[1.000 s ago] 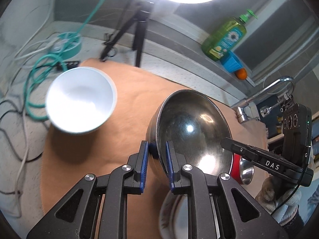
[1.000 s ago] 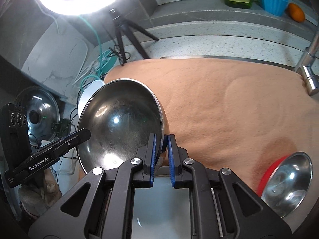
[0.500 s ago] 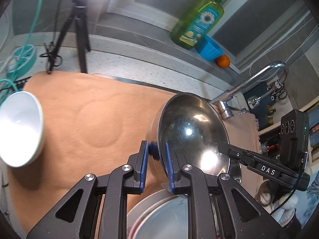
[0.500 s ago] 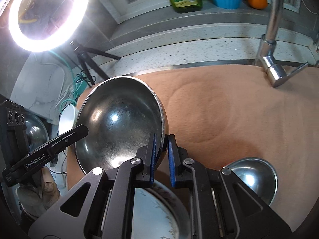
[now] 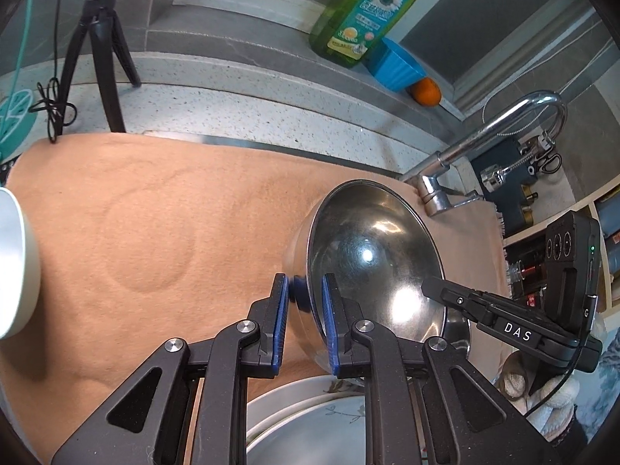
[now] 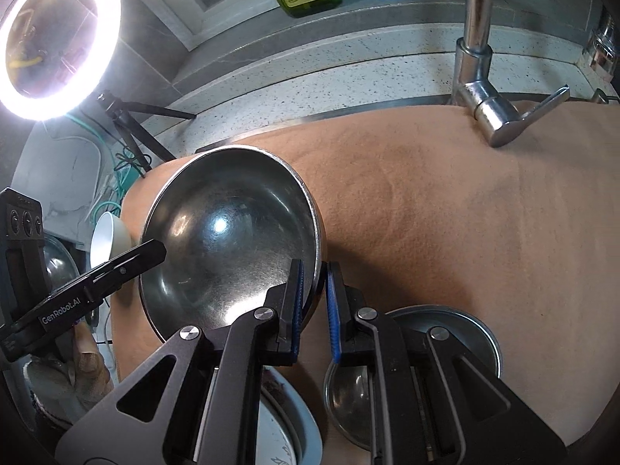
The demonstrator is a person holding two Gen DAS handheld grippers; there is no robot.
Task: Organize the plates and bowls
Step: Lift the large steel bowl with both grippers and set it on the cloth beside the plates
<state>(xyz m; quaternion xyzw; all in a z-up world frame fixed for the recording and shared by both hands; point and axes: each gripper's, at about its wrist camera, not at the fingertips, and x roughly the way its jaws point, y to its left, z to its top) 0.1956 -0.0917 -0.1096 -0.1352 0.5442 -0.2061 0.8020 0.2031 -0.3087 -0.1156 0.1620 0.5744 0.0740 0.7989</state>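
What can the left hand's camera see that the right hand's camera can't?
Only the left wrist view shows the faucet's curved spout and the dark blue holder with scissors behind it.

Only the right wrist view shows the glowing ring light and the whole small steel bowl on the cloth.

Both show the big steel bowl, held by its rim on one side by the left gripper and on the other by the right gripper, plus the orange cloth, green soap bottle, blue cup and orange fruit.
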